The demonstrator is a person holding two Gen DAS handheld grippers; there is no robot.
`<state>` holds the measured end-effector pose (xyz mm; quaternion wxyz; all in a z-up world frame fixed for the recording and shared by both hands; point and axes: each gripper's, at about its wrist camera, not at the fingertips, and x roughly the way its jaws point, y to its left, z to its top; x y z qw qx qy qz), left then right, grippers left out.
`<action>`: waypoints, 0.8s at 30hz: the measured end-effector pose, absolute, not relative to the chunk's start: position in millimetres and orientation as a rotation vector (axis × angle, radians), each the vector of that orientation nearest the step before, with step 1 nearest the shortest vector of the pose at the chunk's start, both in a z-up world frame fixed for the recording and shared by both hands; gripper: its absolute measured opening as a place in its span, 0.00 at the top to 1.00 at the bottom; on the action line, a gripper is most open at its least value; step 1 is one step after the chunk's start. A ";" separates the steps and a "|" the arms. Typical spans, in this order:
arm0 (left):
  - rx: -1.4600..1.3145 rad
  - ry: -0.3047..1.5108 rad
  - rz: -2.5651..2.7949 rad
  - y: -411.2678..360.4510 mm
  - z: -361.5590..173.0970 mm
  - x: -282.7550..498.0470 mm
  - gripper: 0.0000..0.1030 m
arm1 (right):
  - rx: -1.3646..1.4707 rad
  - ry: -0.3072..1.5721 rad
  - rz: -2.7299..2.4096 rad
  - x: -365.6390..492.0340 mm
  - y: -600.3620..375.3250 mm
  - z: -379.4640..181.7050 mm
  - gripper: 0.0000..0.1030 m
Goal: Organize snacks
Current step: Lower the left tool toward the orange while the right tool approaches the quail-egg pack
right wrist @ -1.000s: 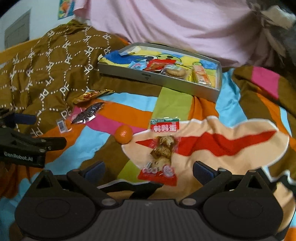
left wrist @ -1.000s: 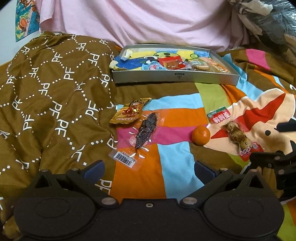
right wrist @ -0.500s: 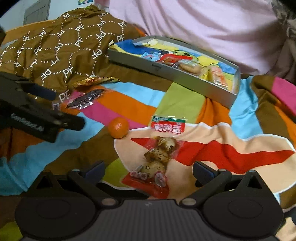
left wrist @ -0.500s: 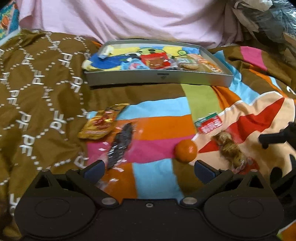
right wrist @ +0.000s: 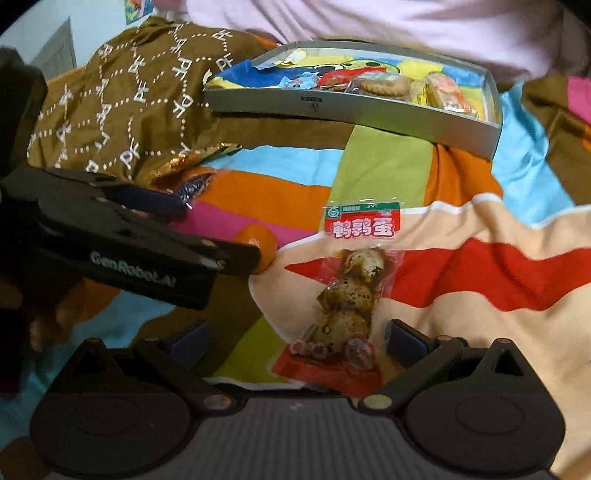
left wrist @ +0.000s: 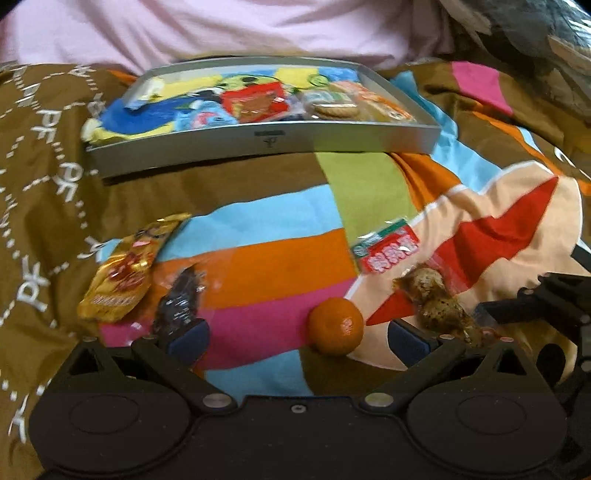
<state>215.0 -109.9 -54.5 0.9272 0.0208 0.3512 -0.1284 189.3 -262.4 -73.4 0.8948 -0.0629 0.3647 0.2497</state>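
Observation:
A grey tray (left wrist: 266, 142) holding several snack packets sits at the back on the bedspread; it also shows in the right wrist view (right wrist: 354, 107). A small orange (left wrist: 336, 326) lies between the open jaws of my left gripper (left wrist: 297, 339), nearer the right finger. A gold snack packet (left wrist: 127, 271) and a dark packet (left wrist: 179, 301) lie at left. A clear quail-egg packet with a red label (right wrist: 351, 291) lies between the open jaws of my right gripper (right wrist: 295, 341). The left gripper's side (right wrist: 122, 243) partly hides the orange (right wrist: 258, 242).
A brown patterned blanket (left wrist: 40, 177) is bunched at left. A pink pillow (left wrist: 229, 26) lies behind the tray. Dark bags (left wrist: 532, 29) sit at back right. The multicoloured bedspread (left wrist: 273, 218) covers the surface.
Both grippers have moved forward and down. The left now straddles the orange, the right straddles the quail-egg packet. Both stay open.

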 end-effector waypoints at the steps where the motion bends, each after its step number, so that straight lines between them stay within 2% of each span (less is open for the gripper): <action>1: 0.051 0.724 -0.277 -111.2 -54.9 216.5 0.01 | -0.113 0.760 0.524 191.3 -263.5 -73.7 0.00; 6: 0.092 0.736 -0.329 -117.1 -57.0 224.3 0.01 | -0.075 0.763 0.548 194.8 -267.4 -71.2 0.03; 9: 0.107 0.735 -0.361 -119.9 -57.0 225.7 0.04 | -0.080 0.765 0.540 194.2 -267.7 -70.1 0.07; 15: 0.125 0.732 -0.404 -122.5 -58.0 223.9 0.10 | -0.123 0.773 0.519 193.6 -264.3 -72.1 0.09; 24: 0.137 0.746 -0.435 -123.9 -58.9 223.5 0.23 | -0.140 0.763 0.480 193.3 -264.7 -72.2 0.18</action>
